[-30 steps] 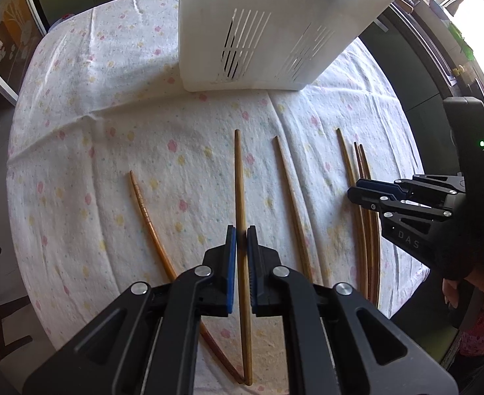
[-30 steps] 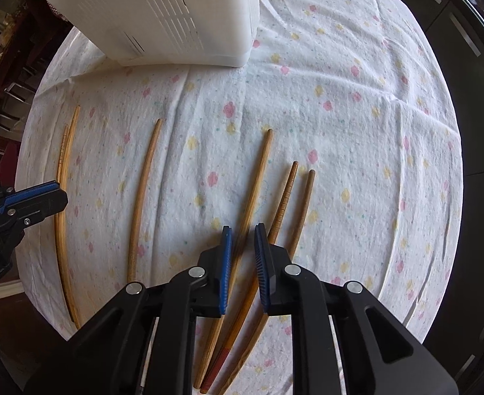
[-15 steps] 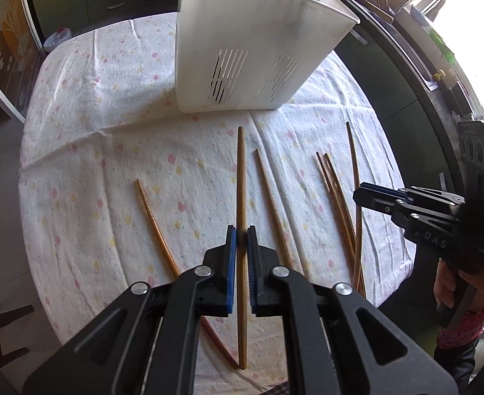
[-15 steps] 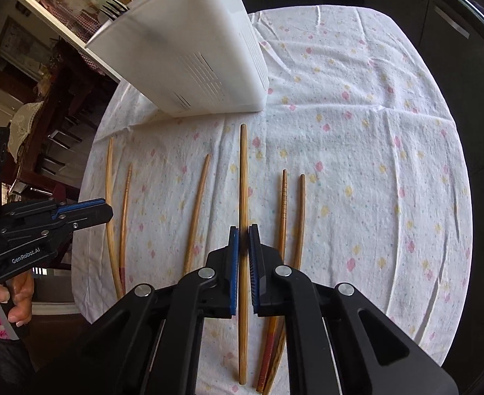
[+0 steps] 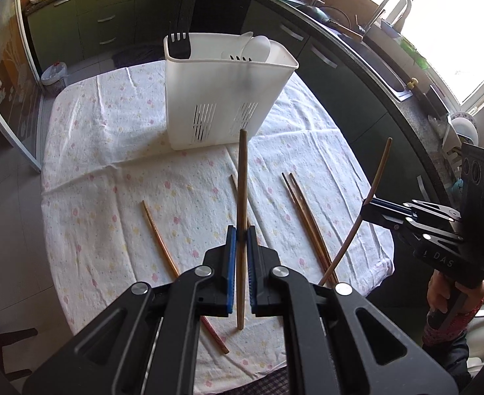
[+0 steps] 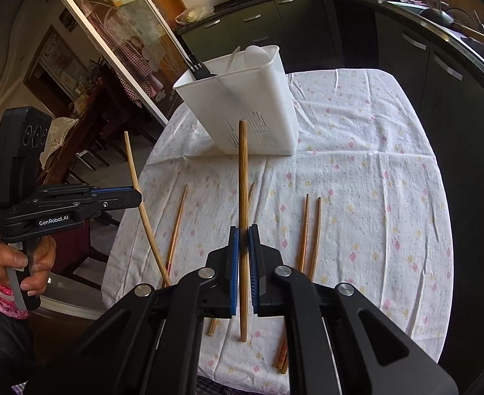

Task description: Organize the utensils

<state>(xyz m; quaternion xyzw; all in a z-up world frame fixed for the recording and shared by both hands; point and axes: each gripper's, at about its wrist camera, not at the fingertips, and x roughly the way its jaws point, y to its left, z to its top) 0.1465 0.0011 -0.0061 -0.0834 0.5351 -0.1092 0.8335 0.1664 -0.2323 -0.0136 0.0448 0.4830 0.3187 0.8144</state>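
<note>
My left gripper (image 5: 241, 235) is shut on a wooden chopstick (image 5: 242, 197) and holds it lifted above the table. My right gripper (image 6: 243, 233) is shut on another wooden chopstick (image 6: 242, 181), also lifted. Each shows in the other view: the right gripper (image 5: 371, 204) with its chopstick (image 5: 378, 171), the left gripper (image 6: 133, 194) with its chopstick (image 6: 136, 184). A white utensil holder (image 5: 222, 98) stands at the far side of the table, with a black fork (image 5: 178, 44) and white utensils in it. It also shows in the right wrist view (image 6: 245, 105).
Several more chopsticks lie on the flowered tablecloth (image 5: 110, 164): one at the left (image 5: 159, 240), a pair at the right (image 5: 304, 217). Dark kitchen cabinets (image 5: 110, 16) and a sink counter (image 5: 390, 75) ring the table. A glass door (image 6: 110, 39) stands to the left.
Both grippers have risen and pulled back from the table, each lifting its chopstick off the cloth. The right gripper closed on its chopstick during the first half second.
</note>
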